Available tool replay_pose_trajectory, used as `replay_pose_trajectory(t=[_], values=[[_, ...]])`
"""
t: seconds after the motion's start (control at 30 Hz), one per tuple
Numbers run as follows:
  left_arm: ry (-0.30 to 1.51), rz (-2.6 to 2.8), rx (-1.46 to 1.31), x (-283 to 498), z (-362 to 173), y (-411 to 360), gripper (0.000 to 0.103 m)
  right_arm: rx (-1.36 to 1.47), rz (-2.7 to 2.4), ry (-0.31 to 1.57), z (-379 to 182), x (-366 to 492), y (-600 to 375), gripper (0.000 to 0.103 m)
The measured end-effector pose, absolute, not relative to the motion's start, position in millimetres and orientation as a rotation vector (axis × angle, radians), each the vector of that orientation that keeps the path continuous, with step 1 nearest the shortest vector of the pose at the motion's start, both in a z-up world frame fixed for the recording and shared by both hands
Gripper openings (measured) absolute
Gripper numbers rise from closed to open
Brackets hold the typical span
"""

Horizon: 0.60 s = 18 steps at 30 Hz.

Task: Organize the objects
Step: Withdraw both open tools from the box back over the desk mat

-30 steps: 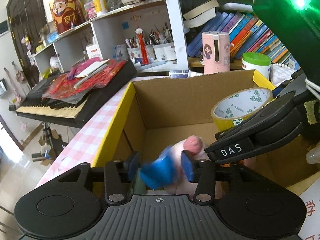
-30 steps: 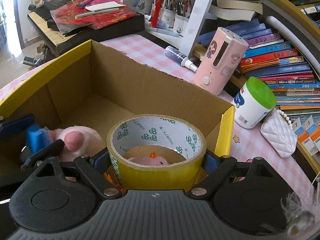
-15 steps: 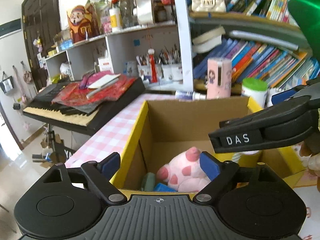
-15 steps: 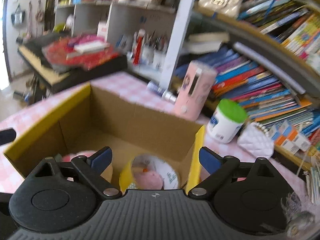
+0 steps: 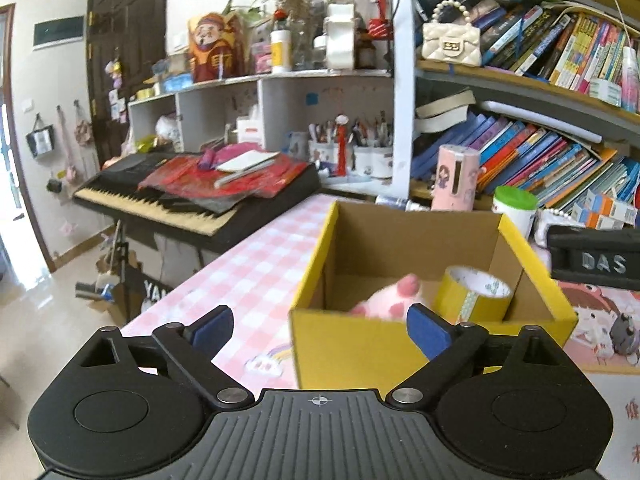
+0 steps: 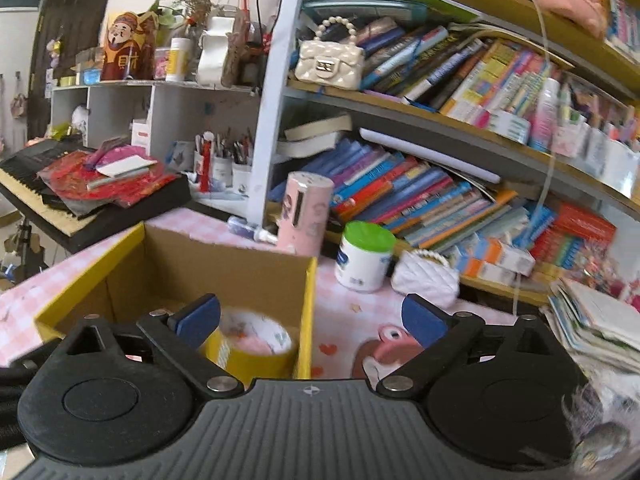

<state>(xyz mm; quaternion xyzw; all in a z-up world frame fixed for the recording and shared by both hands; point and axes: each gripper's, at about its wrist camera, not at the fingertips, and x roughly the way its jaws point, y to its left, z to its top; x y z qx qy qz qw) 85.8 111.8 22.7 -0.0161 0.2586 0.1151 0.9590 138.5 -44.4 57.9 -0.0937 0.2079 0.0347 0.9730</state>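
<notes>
Cardboard box, yellow outside, is set open-topped on the pink checked tablecloth, in front of the bookshelf. Inside it, a pink plush toy is seen lying just beside a yellow tape roll. Left gripper is held before the box's near wall, its jaws opening wide with nothing between them. Right gripper is likewise opening and empty, held over the box's right wall.

Pink plush toy and yellow tape roll lie side by side — inside the yellow-rimmed cardboard box.
</notes>
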Motion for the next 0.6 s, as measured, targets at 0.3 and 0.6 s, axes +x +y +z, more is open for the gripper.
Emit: replay_pose_trajectory(t=[0.3, 0.6], values=[[0.581, 0.272, -0.034, 38.7, 8.0, 120.0, 0.096, -0.240, 0.036, 0.467, 28.0, 74.1, -38.6, 0.099], [0.622, 0.270, -0.027, 2.3, -3.1, 122.3, 0.096, -0.253, 0.030, 0.497, 12.3, 30.6, -36.3, 0.099]])
